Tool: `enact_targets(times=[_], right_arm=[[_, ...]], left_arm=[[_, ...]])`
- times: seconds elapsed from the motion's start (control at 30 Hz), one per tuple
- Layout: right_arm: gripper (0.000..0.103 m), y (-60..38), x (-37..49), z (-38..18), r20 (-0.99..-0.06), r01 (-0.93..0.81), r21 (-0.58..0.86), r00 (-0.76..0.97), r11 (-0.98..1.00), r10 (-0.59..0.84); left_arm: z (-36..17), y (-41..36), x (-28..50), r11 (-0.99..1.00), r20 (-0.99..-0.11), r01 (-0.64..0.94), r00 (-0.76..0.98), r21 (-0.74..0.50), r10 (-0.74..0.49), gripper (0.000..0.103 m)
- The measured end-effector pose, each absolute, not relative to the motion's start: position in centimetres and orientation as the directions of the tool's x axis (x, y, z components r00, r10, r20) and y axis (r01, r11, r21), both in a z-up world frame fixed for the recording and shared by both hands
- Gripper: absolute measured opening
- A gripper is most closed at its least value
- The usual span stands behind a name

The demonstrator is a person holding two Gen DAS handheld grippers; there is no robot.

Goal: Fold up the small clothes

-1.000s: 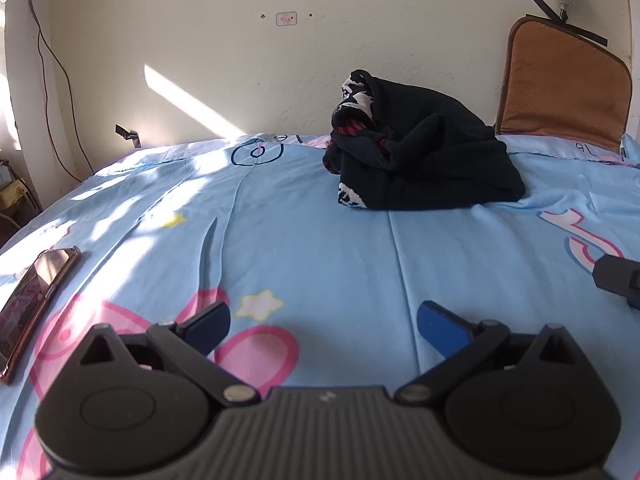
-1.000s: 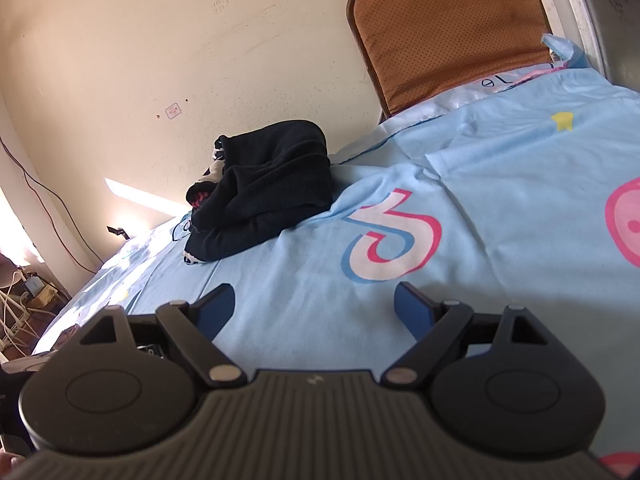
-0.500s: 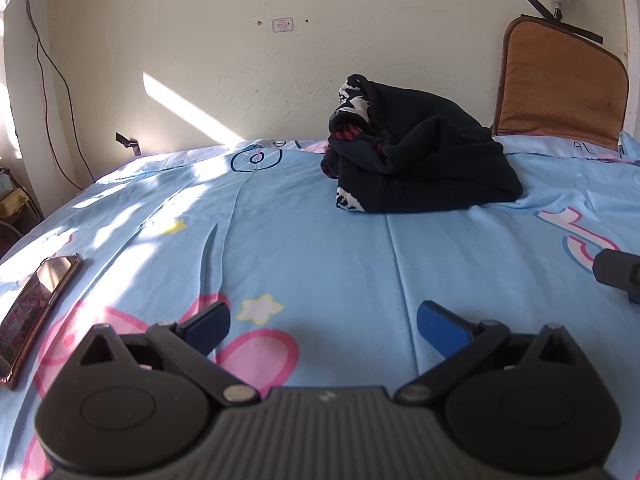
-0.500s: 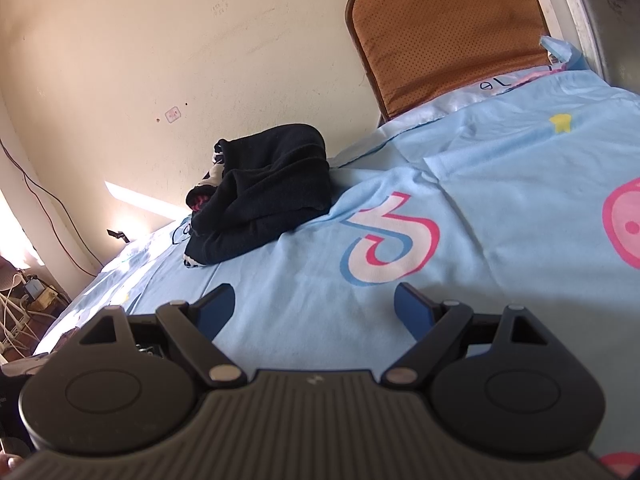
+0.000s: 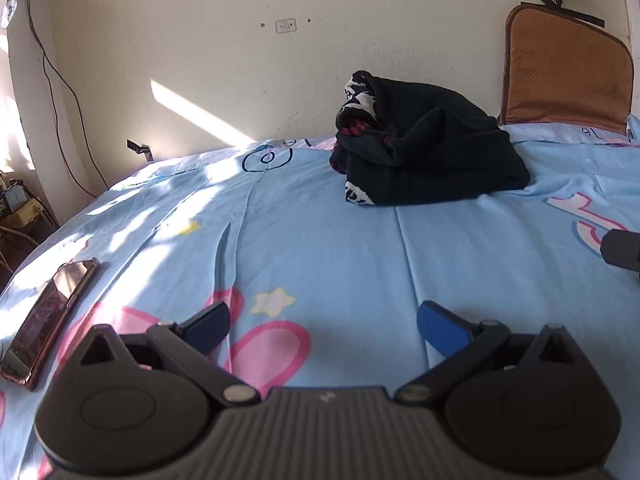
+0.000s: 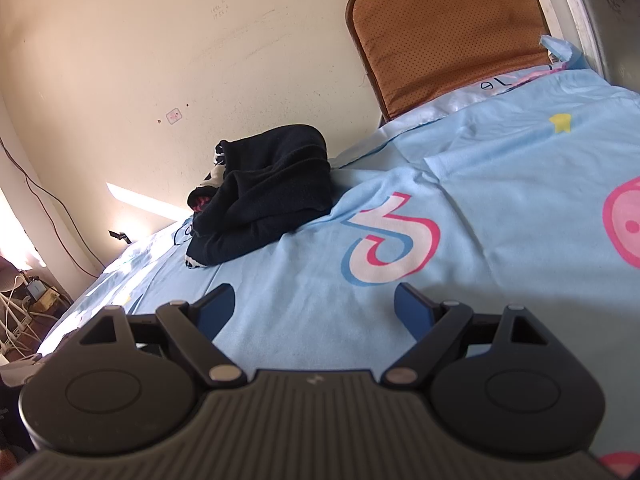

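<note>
A crumpled black garment point(image 5: 424, 160) with white and red patches lies in a heap at the far side of the light blue bed sheet point(image 5: 320, 248), close to the wall. It also shows in the right wrist view point(image 6: 264, 200), ahead and to the left. My left gripper point(image 5: 322, 322) is open and empty, low over the sheet, well short of the garment. My right gripper point(image 6: 314, 308) is open and empty, also low over the sheet. Part of the right gripper point(image 5: 622, 250) shows at the right edge of the left wrist view.
A phone point(image 5: 50, 316) in a reddish case lies on the sheet at the left. A brown cushion point(image 5: 564, 68) leans on the wall at the back right and also shows in the right wrist view point(image 6: 448, 36). Cables and plugs point(image 6: 24, 304) sit beyond the bed's left edge.
The left gripper's view has tilted slightly, so the phone and garment sit a little lower in frame. The right gripper has barely shifted. Both grippers stay open.
</note>
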State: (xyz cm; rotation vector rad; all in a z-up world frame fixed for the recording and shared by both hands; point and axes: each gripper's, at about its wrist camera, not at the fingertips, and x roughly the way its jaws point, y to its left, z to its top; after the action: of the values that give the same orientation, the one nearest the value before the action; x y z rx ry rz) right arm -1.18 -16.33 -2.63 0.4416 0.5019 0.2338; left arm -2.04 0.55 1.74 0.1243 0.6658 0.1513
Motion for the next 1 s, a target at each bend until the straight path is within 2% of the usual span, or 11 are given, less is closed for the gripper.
enact_targets(times=[1.0], right_arm=[[0.089, -16.26, -1.10, -2.64, -0.414, -0.113, 0.462, 0.849, 0.880, 0.327]], left_arm=[[1.47, 0.80, -1.90, 0.977, -0.616, -0.115, 0.761, 0.177, 0.201, 0.103]])
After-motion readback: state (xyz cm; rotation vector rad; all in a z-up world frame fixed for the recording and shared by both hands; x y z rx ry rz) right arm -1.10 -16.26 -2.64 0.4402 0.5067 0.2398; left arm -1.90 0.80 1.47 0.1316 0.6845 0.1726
